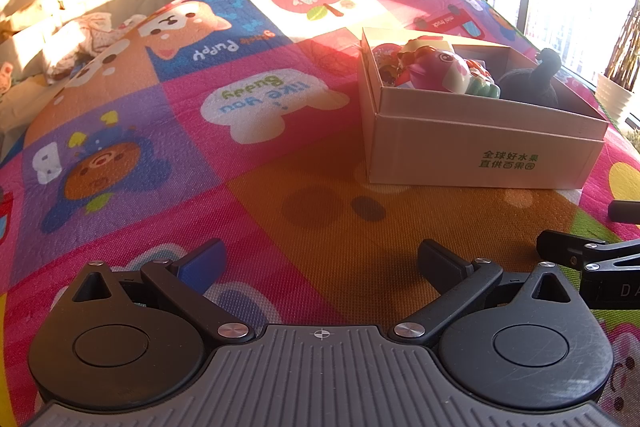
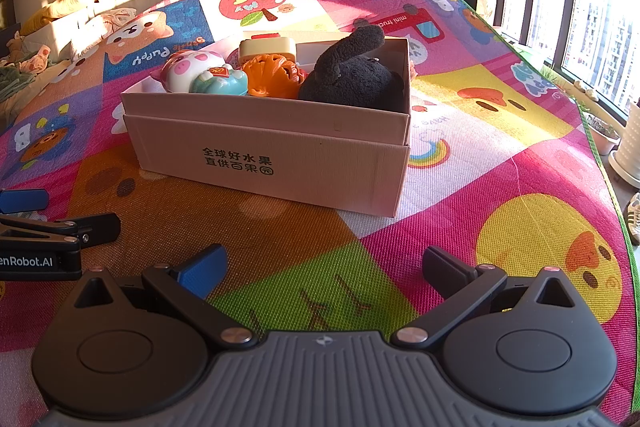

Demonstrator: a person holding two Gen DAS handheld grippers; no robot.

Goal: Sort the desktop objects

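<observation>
Several toys, a pig [image 2: 191, 70], an orange ball [image 2: 272, 75] and a dark plush [image 2: 352, 79], filled the box [image 2: 280, 163], while the left gripper [image 1: 322, 267] and right gripper [image 2: 326, 271] stood wide apart, empty.

Bright cartoon-patterned play mat [image 2: 500, 155] in patchwork squares, sunlit, open cardboard box [image 2: 280, 163] sitting right on it, printed side facing the cameras, toys piled inside

cardboard box [image 2: 280, 163] open-top, upright on mat, printed text on side | inside: dark plush toy [image 2: 352, 79] right end, sticks above rim | orange toy [image 2: 272, 75] middle | pig-face toy [image 2: 192, 69] left, beside teal figure [image 2: 220, 83] | cream case [image 2: 268, 47] behind
</observation>
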